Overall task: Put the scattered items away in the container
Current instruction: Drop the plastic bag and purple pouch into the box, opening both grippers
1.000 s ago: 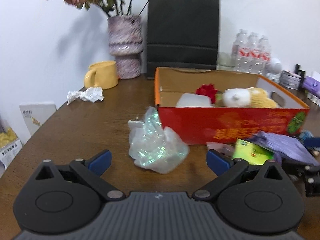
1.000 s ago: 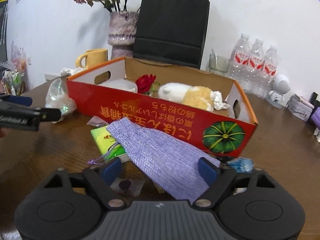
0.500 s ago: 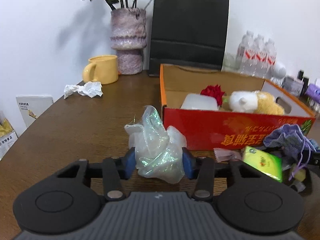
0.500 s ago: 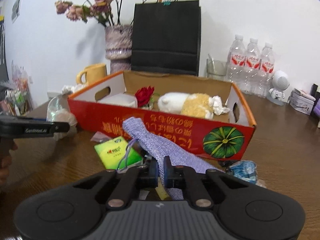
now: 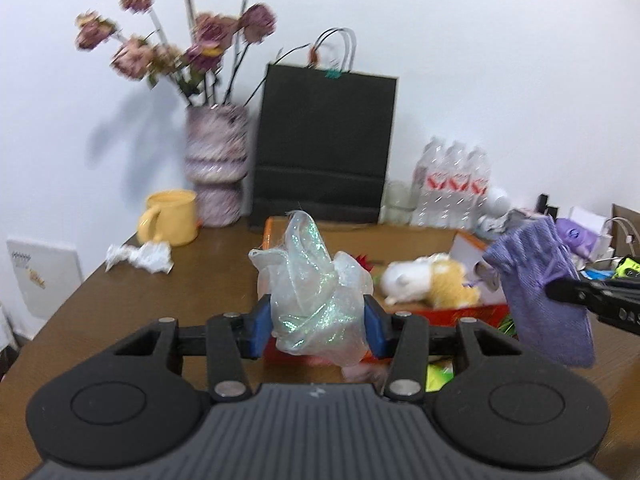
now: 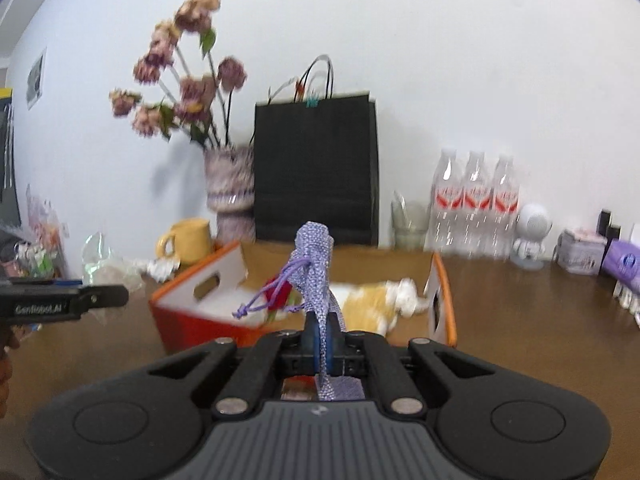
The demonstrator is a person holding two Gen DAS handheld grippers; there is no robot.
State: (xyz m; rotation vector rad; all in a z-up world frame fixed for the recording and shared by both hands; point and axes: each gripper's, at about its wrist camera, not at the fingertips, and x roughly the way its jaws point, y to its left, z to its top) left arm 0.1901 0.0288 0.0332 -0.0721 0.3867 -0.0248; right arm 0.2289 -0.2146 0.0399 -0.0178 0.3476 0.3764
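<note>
My left gripper (image 5: 318, 326) is shut on a shimmery translucent organza bag (image 5: 316, 304) and holds it in the air before the near wall of the orange-red cardboard box (image 5: 452, 314). My right gripper (image 6: 320, 338) is shut on a purple knit drawstring pouch (image 6: 316, 264), lifted above the box's (image 6: 188, 322) near side. The pouch also hangs at the right of the left wrist view (image 5: 540, 292). A white and yellow plush toy (image 5: 428, 284) and a red flower (image 6: 278, 294) lie in the box. A green packet (image 5: 438, 376) lies on the table below.
A yellow mug (image 5: 170, 224), a vase of dried flowers (image 5: 216, 164) and a black paper bag (image 5: 324, 152) stand behind the box. Crumpled paper (image 5: 140, 256) lies at the left. Water bottles (image 6: 474, 204) and small items (image 6: 580, 256) line the back right.
Both grippers closed on their items and lifted them off the table: the left raised the organza bag, the right raised the purple pouch, both up toward the box.
</note>
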